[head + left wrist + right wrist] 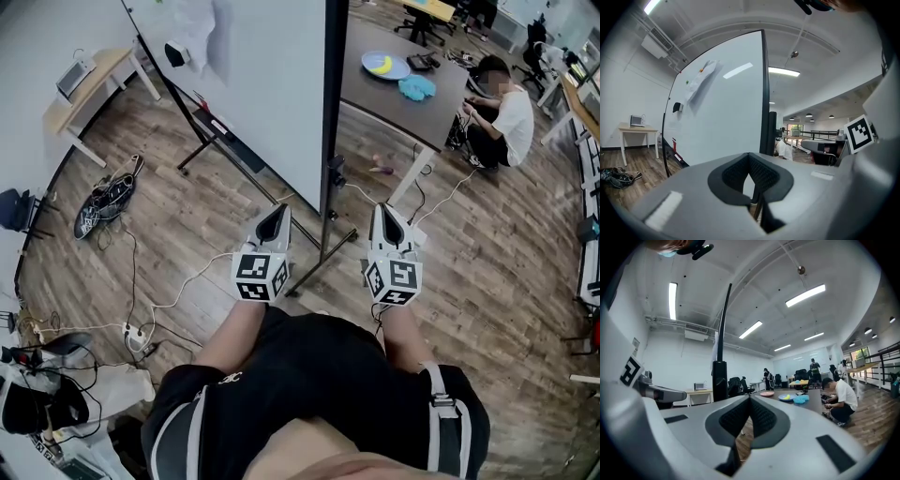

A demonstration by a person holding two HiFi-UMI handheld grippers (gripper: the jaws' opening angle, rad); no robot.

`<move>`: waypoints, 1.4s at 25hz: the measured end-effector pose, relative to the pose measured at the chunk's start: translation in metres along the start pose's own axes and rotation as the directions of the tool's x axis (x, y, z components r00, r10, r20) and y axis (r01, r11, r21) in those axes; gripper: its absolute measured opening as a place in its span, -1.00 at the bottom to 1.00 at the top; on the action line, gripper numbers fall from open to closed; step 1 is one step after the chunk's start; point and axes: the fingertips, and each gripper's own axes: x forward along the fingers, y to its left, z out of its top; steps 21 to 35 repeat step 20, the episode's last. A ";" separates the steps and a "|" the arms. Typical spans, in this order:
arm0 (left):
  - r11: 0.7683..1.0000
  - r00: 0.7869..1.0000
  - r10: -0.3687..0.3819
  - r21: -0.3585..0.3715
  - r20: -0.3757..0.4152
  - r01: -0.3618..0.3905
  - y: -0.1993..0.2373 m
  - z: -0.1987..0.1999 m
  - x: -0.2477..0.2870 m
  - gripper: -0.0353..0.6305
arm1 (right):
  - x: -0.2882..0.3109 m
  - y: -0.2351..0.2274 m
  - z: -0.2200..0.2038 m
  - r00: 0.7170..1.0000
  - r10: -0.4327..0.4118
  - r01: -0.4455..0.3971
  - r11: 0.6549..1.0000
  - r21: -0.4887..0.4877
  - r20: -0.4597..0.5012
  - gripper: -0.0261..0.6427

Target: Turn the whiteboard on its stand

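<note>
The big whiteboard point(253, 84) stands on a black wheeled stand point(323, 255) straight ahead of me, with its black side edge point(330, 103) turned toward me. A paper and an eraser point(178, 53) stick to its face. My left gripper point(278, 212) is shut and empty, pointing at the board's lower corner without touching it. My right gripper point(382, 212) is shut and empty just right of the board's edge. The left gripper view has the left gripper point(750, 157) before the white face point(722, 108). The right gripper view has the right gripper point(750, 399) beside the edge-on board point(723, 324).
Behind the board a dark table point(375, 94) carries a blue plate point(384, 65) and a cyan cloth point(416, 87). A person point(506, 117) crouches by its right end. A small wooden table point(89, 84), shoes point(108, 202), a power strip point(136, 336) and loose cables lie at left.
</note>
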 end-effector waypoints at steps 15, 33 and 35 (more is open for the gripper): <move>1.000 1.000 -0.015 -0.001 -0.018 0.015 -0.002 -0.005 -0.001 -0.87 | 0.004 0.005 -0.006 0.999 0.024 -0.024 1.000 0.004 -0.025 -0.90; 1.000 1.000 -0.018 -0.002 -0.021 0.018 -0.004 -0.007 -0.002 -0.87 | 0.001 0.009 -0.007 0.999 0.039 -0.039 0.999 0.002 -0.031 -0.90; 1.000 1.000 -0.018 -0.002 -0.021 0.018 -0.004 -0.007 -0.002 -0.87 | 0.001 0.009 -0.007 0.999 0.039 -0.039 0.999 0.002 -0.031 -0.90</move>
